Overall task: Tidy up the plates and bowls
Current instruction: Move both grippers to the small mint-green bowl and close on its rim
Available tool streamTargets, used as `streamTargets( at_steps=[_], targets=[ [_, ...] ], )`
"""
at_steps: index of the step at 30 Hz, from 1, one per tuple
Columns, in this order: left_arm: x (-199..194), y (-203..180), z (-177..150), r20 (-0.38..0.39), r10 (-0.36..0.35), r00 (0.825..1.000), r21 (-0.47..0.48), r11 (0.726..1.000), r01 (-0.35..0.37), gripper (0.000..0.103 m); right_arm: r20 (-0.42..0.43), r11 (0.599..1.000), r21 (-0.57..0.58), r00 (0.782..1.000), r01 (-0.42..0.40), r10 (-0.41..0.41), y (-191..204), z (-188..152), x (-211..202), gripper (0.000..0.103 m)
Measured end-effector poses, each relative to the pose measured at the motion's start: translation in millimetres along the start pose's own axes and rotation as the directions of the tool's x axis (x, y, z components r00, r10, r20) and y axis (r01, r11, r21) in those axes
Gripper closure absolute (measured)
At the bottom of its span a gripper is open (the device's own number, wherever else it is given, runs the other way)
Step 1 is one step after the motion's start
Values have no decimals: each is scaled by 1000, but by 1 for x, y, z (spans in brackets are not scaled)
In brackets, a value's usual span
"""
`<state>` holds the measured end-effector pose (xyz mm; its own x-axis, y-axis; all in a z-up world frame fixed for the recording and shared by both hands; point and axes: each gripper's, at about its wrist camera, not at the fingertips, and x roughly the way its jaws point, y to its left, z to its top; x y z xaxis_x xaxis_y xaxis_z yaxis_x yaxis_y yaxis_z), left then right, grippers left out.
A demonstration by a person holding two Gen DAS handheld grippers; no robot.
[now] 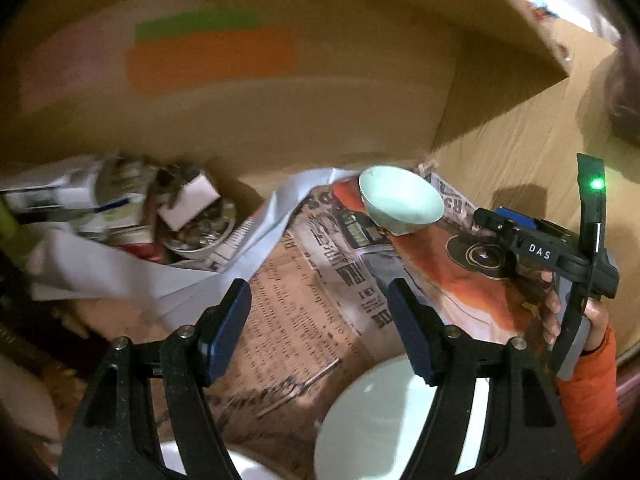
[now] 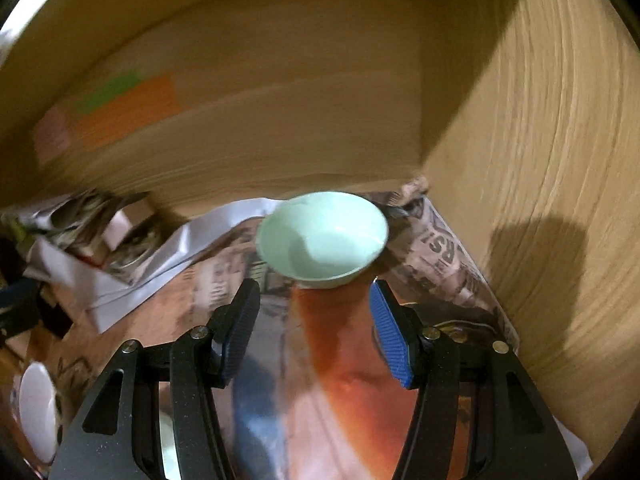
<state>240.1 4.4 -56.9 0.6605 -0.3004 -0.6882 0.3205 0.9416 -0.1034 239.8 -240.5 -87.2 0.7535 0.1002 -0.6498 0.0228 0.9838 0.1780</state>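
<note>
In the left wrist view, a clutter of crumpled papers and packets [image 1: 132,208] fills the middle left of the frame, beside a white sheet [image 1: 132,272]. At bottom centre the left hand-held gripper [image 1: 320,328] has its jaws apart with nothing between them, over the printed newspaper [image 1: 304,312]. A white plate [image 1: 376,420] lies at the lower right, partly behind the right finger. The pale green bowl [image 1: 400,198] stands on the newspaper at centre right, near the wooden corner. Far right, a hand [image 1: 560,312] in an orange sleeve carries the other tool.

In the right wrist view, a white dish [image 2: 36,408] sits at the lower left edge. The right hand-held gripper [image 2: 316,332] is parted and empty, just below the bowl [image 2: 322,238] without touching it.
</note>
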Motion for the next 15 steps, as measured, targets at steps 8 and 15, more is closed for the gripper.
streamTargets(
  at_steps=[8,15],
  targets=[
    [58,5,23,-83,42,996,-26,999,-44,32,-66,999,47,998,26,-23,-27,15,50,50],
    [101,6,35,-143,90,986,-6,996,-91,32,-157,998,59,987,37,-27,-42,13,95,62]
  ],
)
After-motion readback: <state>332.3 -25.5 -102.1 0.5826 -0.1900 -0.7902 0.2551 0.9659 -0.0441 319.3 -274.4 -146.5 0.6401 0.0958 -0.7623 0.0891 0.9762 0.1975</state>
